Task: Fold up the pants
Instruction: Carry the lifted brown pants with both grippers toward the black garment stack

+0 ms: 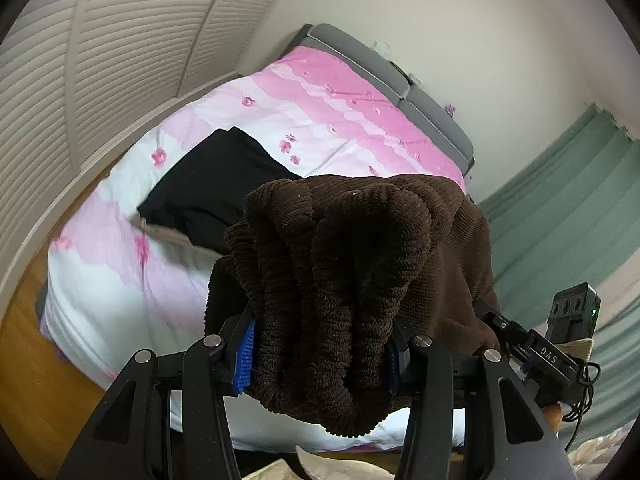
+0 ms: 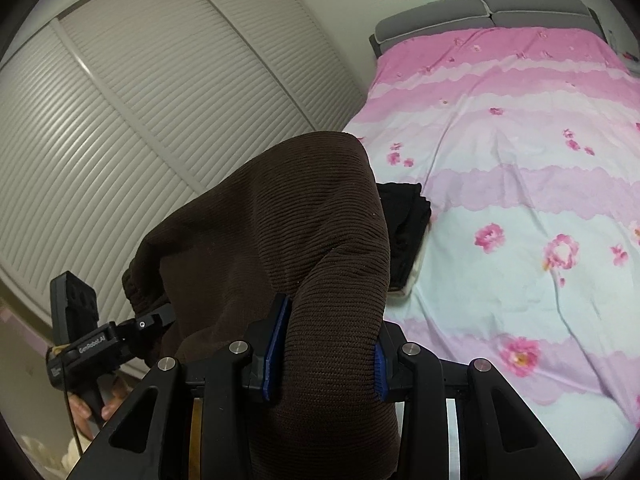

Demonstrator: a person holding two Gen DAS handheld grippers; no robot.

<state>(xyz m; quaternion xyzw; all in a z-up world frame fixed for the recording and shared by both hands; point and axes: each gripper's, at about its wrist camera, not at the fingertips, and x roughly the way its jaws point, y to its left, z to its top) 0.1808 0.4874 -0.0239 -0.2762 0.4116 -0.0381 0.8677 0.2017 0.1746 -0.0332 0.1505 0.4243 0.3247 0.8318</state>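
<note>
While both jaws clamped on brown pants, left gripper and right gripper above bed, I reckon folding barely started.

Both wrist views look down, close, sharing the bed.

Brown ribbed pants, bunched, held aloft over bed

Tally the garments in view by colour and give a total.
Brown: 1, the corduroy pants, clamped in both the left tongs and right tongs.
Black: 1, the black garment lying on the bed.
Total: 2
</note>
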